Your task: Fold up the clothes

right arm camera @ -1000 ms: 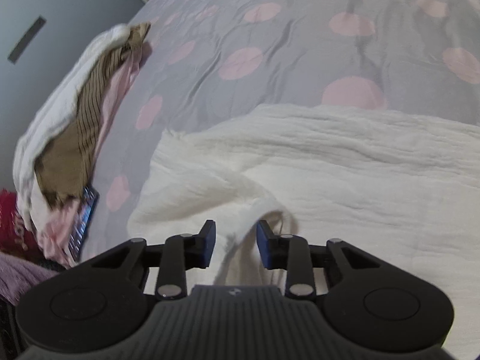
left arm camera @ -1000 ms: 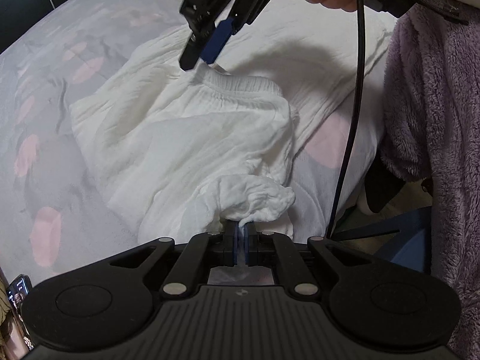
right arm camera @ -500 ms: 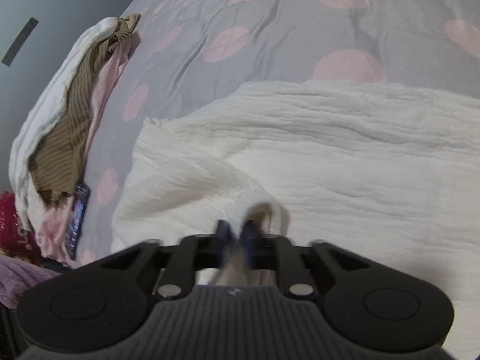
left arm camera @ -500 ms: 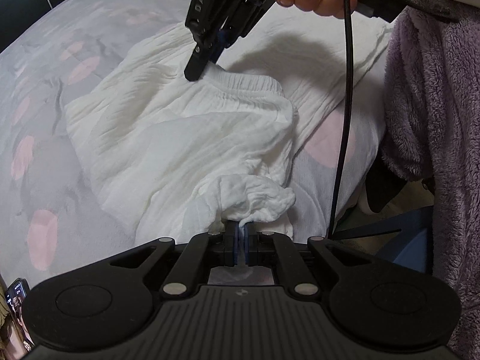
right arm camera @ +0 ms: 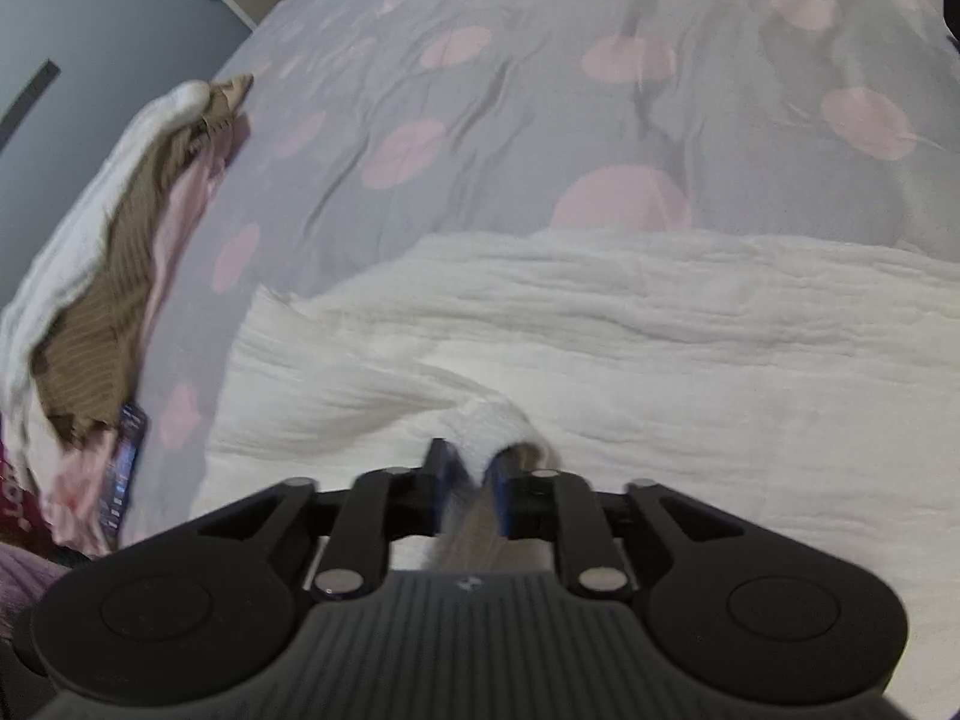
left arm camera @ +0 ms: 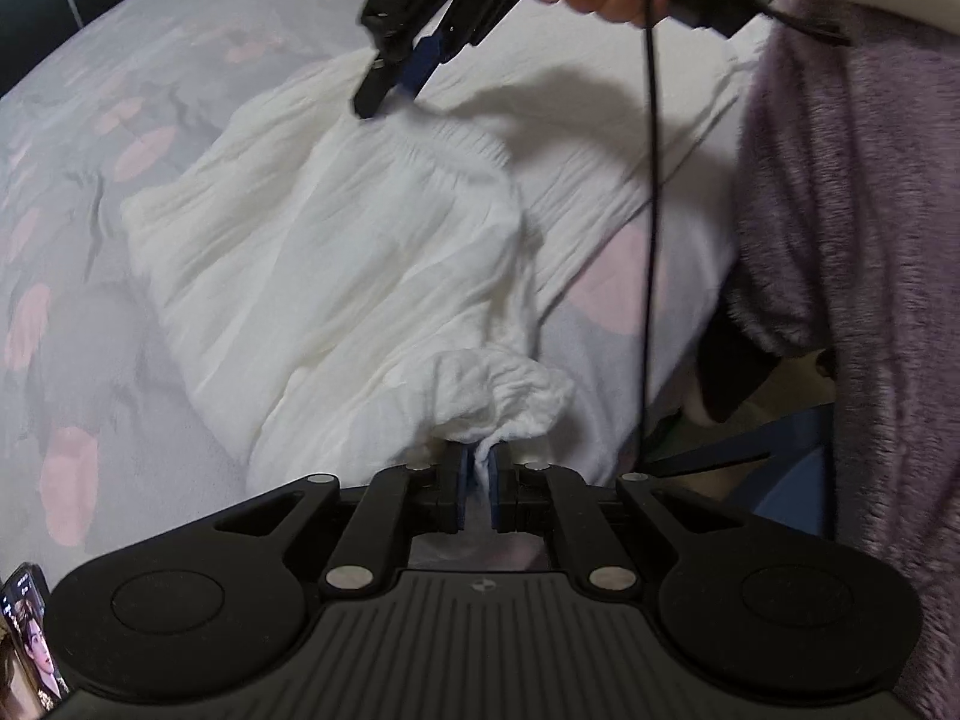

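The crinkled white cotton garment (left arm camera: pixel 336 276) lies spread on my grey bed with pink spots (right arm camera: pixel 480 168). Its gathered elastic edge (left arm camera: pixel 444 144) is lifted, and one bunched corner (left arm camera: pixel 498 390) rises too.

Each camera sits just behind its own tool, looking forward and down at close range. The left view faces across the white garment (left arm camera: pixel 336 276) toward the right tool (left arm camera: pixel 399 81); the right view faces the bed (right arm camera: pixel 492 120) beyond. Both share the garment.
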`<state>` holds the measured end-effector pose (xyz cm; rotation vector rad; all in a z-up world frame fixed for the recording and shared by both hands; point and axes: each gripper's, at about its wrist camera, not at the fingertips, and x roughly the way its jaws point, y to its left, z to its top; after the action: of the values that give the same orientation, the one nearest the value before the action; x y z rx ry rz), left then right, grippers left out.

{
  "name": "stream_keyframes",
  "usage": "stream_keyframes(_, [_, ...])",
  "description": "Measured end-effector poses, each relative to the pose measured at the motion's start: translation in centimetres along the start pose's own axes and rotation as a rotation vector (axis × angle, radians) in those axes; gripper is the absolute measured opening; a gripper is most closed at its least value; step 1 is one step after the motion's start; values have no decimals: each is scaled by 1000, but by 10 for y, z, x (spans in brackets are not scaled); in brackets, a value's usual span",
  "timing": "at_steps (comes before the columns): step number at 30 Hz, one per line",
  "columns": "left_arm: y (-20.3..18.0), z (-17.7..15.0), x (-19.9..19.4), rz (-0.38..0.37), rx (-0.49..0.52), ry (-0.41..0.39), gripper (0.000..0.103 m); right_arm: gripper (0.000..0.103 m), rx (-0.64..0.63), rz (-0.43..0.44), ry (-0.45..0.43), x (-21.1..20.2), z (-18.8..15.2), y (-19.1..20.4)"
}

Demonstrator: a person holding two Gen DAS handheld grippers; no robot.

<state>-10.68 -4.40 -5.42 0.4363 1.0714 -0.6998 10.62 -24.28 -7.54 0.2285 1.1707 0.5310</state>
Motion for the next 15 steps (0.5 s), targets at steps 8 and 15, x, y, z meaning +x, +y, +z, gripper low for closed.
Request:
stream_keyframes(8, [3,0,-49,-135,-55,-189,20,43,26,49,32,-13,-21,-7])
stream_keyframes(15, [35,18,-59,-107,-202,-302,25,42,74,74,81,-11,-39,-20])
